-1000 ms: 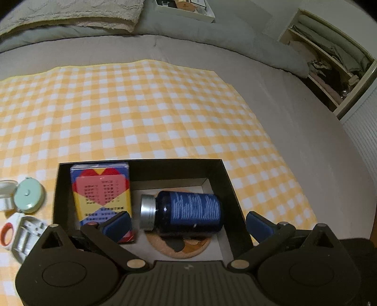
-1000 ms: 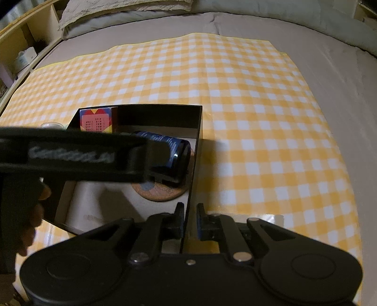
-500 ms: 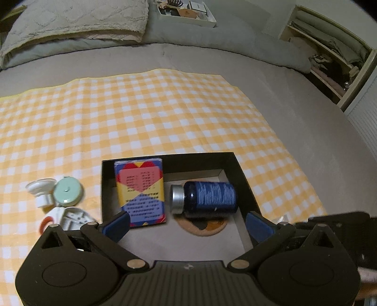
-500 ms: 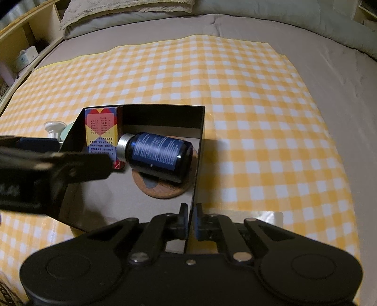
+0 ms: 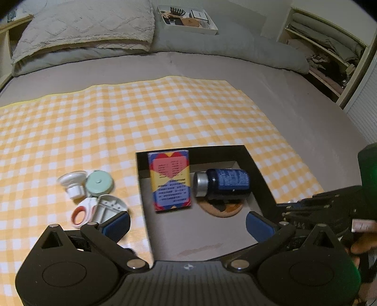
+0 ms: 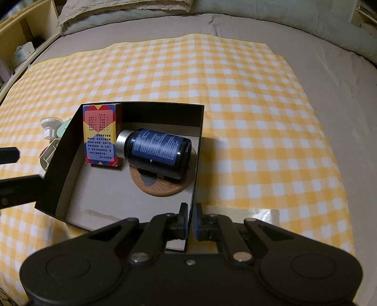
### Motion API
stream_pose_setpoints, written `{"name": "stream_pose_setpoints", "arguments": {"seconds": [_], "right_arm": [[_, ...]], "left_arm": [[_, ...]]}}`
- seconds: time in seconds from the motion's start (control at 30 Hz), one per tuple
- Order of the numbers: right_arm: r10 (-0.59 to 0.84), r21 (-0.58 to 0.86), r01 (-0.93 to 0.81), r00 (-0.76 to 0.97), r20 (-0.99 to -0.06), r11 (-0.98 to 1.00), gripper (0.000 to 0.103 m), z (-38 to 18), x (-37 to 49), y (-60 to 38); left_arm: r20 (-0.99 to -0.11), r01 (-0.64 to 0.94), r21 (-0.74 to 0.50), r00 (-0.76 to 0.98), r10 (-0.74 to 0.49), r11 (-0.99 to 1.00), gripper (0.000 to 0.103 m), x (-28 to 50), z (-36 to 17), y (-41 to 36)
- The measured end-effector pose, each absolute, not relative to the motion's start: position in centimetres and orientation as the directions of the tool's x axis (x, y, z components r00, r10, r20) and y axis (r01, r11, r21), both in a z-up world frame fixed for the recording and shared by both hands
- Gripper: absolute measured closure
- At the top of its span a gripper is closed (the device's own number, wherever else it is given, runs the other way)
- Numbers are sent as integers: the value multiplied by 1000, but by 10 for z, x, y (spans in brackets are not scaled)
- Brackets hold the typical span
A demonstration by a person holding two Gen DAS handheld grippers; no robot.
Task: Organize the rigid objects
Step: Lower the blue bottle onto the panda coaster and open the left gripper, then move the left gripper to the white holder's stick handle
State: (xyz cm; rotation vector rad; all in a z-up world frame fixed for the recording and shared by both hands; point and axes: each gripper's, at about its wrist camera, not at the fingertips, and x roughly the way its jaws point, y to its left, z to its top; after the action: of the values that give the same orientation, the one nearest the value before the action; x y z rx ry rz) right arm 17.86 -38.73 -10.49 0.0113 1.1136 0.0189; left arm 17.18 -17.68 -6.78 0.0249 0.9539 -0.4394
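A black open box (image 5: 259, 164) (image 6: 162, 114) sits on the yellow checked cloth. Inside it a colourful card box (image 5: 170, 181) (image 6: 100, 134) leans at the left. Beside that, a dark blue bottle (image 5: 223, 183) (image 6: 156, 151) with a silver cap lies on a cork coaster (image 5: 221, 209) (image 6: 162, 187). My left gripper (image 5: 188, 227) is open above the box's near left side, with nothing between its fingers. My right gripper (image 6: 190, 221) (image 5: 329, 207) is shut on the box's right wall, near the front corner.
Left of the box lie a white suction cup (image 5: 71, 183), a mint round tin (image 5: 99, 183), an orange-and-white ring piece (image 5: 81, 213) and a white divided tray (image 5: 107, 208). A pillow (image 5: 82, 26) and a tray of items (image 5: 188, 20) lie at the head of the bed. Shelves (image 5: 329, 54) stand at the right.
My left gripper has drawn back and up, away from the box, still open; the small items at the left have come into fuller view. My right gripper's jaws closed slightly on the box wall.
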Motion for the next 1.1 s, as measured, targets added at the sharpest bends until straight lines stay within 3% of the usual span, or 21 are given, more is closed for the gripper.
{"name": "stream_pose_setpoints", "arguments": {"seconds": [0.87,1.1], "right_arm": [[13,6,-17,421,-907,1000,98,-104,175,-386],[14,6,-21,415,-910,1000,98,-108,179,-386]], "left_arm": [[-846,287,-130,467,-257,949,2,171,-105,-45],[-847,279,-149,459,-268,949,31,185,-106,-45]]}}
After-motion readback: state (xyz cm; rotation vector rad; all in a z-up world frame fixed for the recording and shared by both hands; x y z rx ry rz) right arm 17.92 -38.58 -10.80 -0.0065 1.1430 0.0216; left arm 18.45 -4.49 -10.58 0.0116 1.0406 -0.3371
